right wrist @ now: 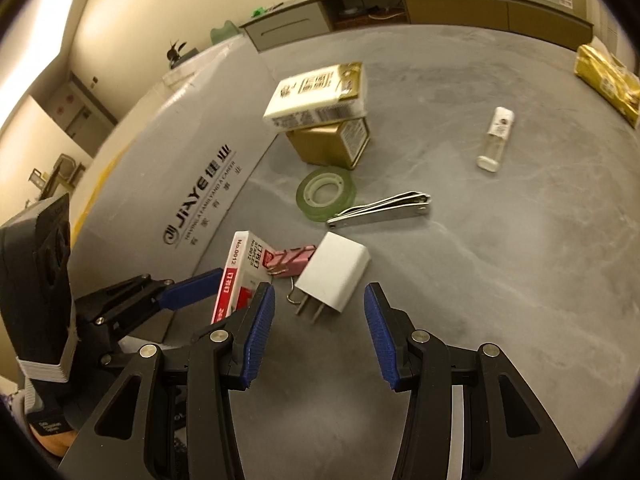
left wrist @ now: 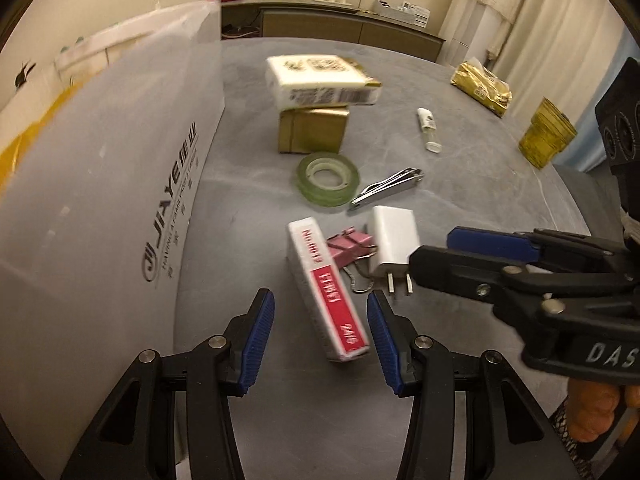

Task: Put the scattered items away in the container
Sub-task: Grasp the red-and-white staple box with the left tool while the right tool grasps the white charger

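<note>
Little of the tidying looks done: the translucent white container (left wrist: 120,160) stands at the left of the grey bench (left wrist: 480,184), its inside hidden, while the clutter lies loose beside it. From the left, a red-and-white staple box (left wrist: 328,296) lies between the parted fingers of the left tool (left wrist: 320,330), which grips nothing. Next come a pink binder clip (left wrist: 350,245) touching a white plug adapter (left wrist: 392,242), with a green tape roll (left wrist: 328,178), a gold tin (left wrist: 312,130) topped by a white packet (left wrist: 320,80), and silver nail clippers (left wrist: 390,192) beyond. The right tool (right wrist: 319,330) hovers spread wide and empty before the adapter. Farther right lie a small clear vial (left wrist: 429,130) and a gold pouch (left wrist: 482,88).
</note>
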`<control>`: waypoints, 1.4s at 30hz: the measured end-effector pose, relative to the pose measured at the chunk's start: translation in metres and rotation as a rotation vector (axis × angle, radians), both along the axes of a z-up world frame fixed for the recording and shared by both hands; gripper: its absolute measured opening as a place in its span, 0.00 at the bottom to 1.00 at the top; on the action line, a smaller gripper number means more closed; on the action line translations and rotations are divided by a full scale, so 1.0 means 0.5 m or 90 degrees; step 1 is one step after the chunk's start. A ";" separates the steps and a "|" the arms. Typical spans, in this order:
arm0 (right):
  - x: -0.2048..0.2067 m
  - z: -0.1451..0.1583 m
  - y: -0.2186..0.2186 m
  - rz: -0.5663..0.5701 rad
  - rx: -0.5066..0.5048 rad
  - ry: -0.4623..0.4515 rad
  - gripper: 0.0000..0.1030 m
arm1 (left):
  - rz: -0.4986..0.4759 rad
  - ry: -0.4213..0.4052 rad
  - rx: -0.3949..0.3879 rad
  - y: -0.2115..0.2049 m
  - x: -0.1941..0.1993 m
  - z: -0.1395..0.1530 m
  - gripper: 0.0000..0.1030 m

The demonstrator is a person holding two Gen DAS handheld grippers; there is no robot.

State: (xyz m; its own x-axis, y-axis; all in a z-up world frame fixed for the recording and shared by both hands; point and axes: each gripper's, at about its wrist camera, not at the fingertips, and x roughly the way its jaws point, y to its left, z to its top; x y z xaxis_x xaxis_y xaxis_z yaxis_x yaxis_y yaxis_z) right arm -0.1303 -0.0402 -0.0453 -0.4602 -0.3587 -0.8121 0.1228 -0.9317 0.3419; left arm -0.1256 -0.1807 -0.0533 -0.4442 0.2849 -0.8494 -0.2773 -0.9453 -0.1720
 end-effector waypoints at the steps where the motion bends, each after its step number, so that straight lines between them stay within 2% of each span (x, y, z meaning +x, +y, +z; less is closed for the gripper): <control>1: -0.005 -0.007 -0.007 0.001 0.007 -0.003 0.48 | 0.001 -0.002 0.005 -0.002 -0.002 -0.004 0.49; 5: -0.010 -0.022 -0.014 -0.011 0.061 -0.005 0.47 | -0.006 0.004 0.018 -0.002 -0.005 -0.008 0.48; 6: -0.009 -0.021 -0.008 -0.017 0.069 -0.005 0.46 | -0.010 0.005 0.023 -0.001 -0.006 -0.008 0.48; 7: -0.007 -0.018 0.001 -0.026 0.082 -0.001 0.37 | -0.010 0.004 0.036 -0.002 -0.008 -0.008 0.48; 9: -0.008 -0.020 0.014 -0.045 0.101 0.002 0.35 | -0.009 0.007 0.046 0.001 -0.011 -0.009 0.46; 13: -0.014 -0.031 0.017 -0.056 0.080 -0.007 0.37 | 0.001 0.014 0.042 0.003 -0.015 -0.009 0.46; 17: -0.020 -0.020 0.016 -0.070 0.056 0.010 0.48 | 0.013 0.020 0.042 -0.009 -0.016 -0.010 0.46; 19: -0.027 -0.020 0.011 -0.075 0.053 0.014 0.50 | 0.012 0.022 0.044 -0.011 -0.014 -0.011 0.39; 22: -0.039 -0.032 0.003 -0.085 0.057 0.008 0.50 | 0.011 0.027 0.042 -0.007 -0.014 -0.013 0.38; 24: -0.041 -0.035 -0.003 -0.084 0.080 0.012 0.47 | 0.009 0.032 0.039 -0.004 -0.014 -0.014 0.38; 25: -0.043 -0.033 -0.003 -0.083 0.091 0.009 0.37 | 0.008 0.032 0.040 -0.005 -0.014 -0.014 0.34; 26: -0.041 -0.031 0.001 -0.086 0.098 0.006 0.35 | 0.008 0.031 0.042 -0.006 -0.014 -0.014 0.27; 27: -0.039 -0.030 0.006 -0.088 0.095 0.004 0.34 | 0.007 0.027 0.042 -0.009 -0.015 -0.015 0.15; 32: -0.036 -0.029 0.037 -0.111 0.095 0.005 0.33 | -0.008 0.024 0.056 -0.006 -0.013 -0.012 0.15; 38: -0.026 -0.010 0.045 -0.113 0.083 0.023 0.32 | -0.024 0.069 0.038 -0.002 0.009 0.012 0.15; 42: -0.010 -0.001 0.047 -0.109 0.066 0.029 0.32 | -0.028 0.078 0.036 -0.004 0.017 0.019 0.15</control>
